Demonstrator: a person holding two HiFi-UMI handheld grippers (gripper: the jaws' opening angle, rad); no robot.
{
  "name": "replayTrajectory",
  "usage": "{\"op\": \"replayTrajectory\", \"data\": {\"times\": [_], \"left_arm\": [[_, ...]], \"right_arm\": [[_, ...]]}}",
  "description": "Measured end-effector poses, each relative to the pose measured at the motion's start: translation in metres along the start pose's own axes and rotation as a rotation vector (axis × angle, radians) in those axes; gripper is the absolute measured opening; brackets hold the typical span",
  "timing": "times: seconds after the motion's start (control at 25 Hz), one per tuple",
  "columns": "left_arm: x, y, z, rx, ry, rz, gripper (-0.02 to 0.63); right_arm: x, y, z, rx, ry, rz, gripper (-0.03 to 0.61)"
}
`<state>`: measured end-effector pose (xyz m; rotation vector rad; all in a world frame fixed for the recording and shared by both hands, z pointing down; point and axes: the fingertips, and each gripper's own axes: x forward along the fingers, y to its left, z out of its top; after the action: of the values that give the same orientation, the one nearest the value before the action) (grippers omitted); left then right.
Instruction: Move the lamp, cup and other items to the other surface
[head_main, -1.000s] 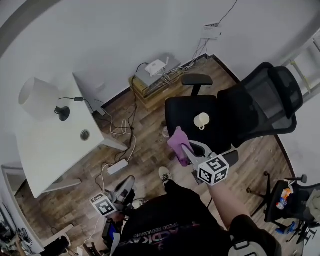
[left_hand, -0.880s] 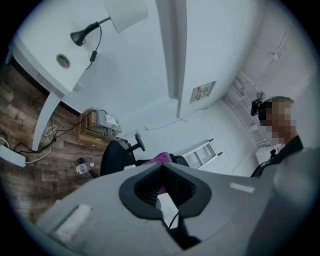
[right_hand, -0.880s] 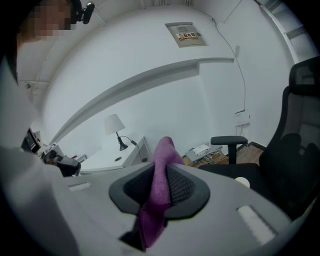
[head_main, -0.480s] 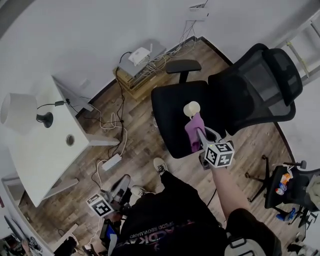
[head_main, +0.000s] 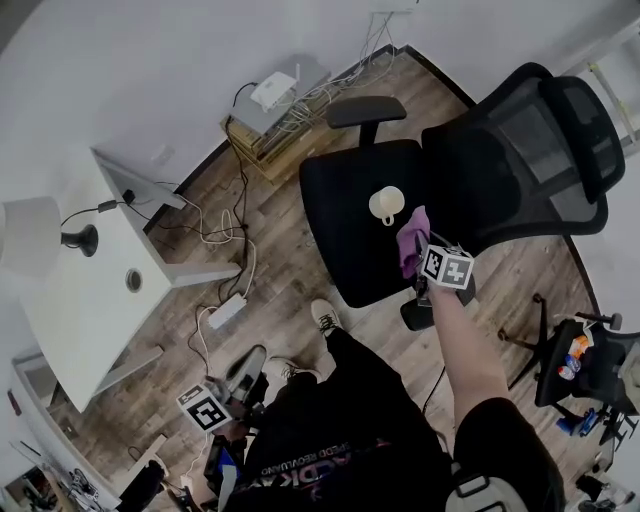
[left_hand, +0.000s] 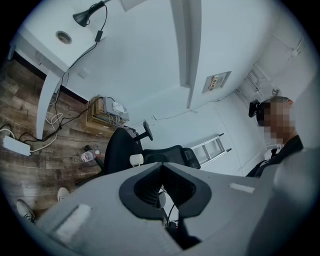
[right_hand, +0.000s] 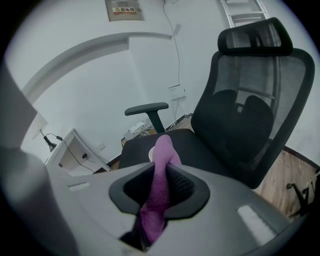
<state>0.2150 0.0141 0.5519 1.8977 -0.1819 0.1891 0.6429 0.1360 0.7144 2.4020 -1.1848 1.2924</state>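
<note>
a soft purple cloth (head_main: 412, 240) is pinched between the jaws of the right gripper (head_main: 417, 258) and hangs in a loose fold over the seat of the black office chair (head_main: 345, 215). a small white cup with a handle (head_main: 386, 204) stands the right way up on that seat, just beside the cloth and close to the chair's back. the lamp (head_main: 30, 235) has a big round white shade and a small black part with a cord next to it, and it stands at the far corner of the white desk (head_main: 95, 320), well apart from the chair.
</note>
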Motion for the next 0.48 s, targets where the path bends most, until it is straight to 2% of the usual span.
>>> {"op": "replayTrajectory", "data": {"times": [0.12, 0.48], "left_arm": [[0.003, 0.001, -0.001, -0.005, 0.003, 0.018, -0.002], [0.005, 0.015, -0.016, -0.053, 0.015, 0.095, -0.002]], "right_arm": [[0.018, -0.013, -0.005, 0.044, 0.029, -0.037, 0.066], [0.073, -0.036, -0.037, 0.075, 0.144, -0.101, 0.067]]}}
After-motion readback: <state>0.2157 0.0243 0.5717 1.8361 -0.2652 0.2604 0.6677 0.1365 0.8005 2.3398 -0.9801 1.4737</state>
